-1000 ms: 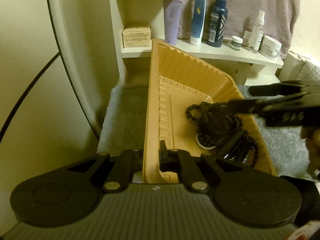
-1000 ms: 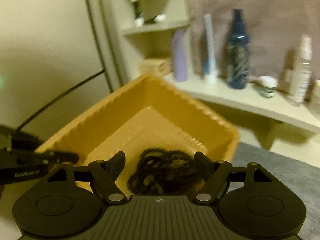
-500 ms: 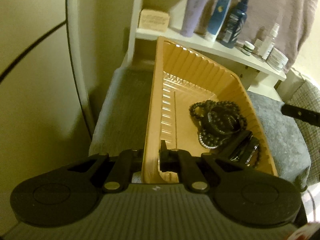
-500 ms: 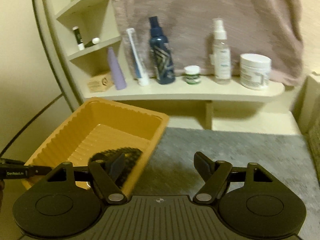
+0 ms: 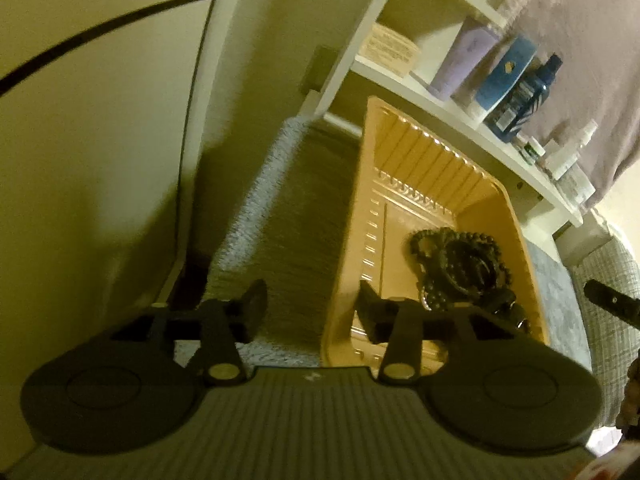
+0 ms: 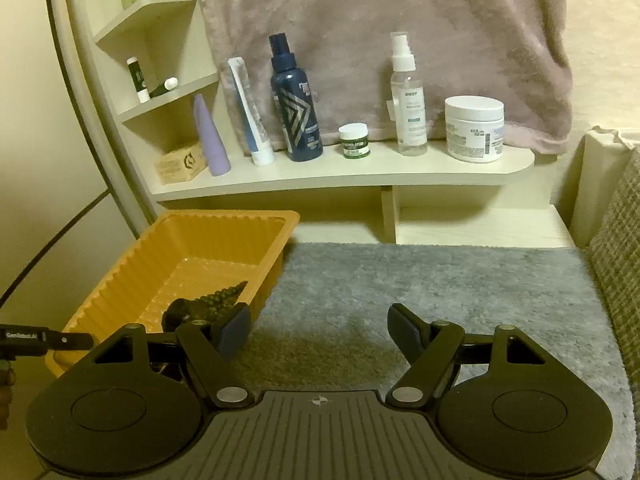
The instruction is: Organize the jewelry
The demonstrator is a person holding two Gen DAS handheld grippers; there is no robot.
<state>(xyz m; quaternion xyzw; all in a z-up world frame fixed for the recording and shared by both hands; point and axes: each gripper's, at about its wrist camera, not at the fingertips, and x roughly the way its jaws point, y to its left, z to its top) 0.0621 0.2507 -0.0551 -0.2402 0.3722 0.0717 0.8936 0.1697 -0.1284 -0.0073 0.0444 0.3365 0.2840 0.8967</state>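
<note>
- Grey carpet fills the middle of your right wrist view, below a cream shelf and a hanging mauve towel.
- Your right gripper sits at bottom centre, fingers spread wide over bare carpet, holding nothing.
- Your left gripper is spread too, straddling the near left wall of the orange tray.
- Dark beaded jewelry lies heaped in the tray's near right part; individual pieces cannot be separated.
- From the right wrist, the tray wall hides most of that heap; only the left wrist view shows it whole.
- Only the right wrist view shows the shelf's white jar, clear spray bottle and navy bottle squarely; their labels are too blurred to read.
- At its lower left edge, the left gripper's finger carries white lettering, not clearly legible.
</note>
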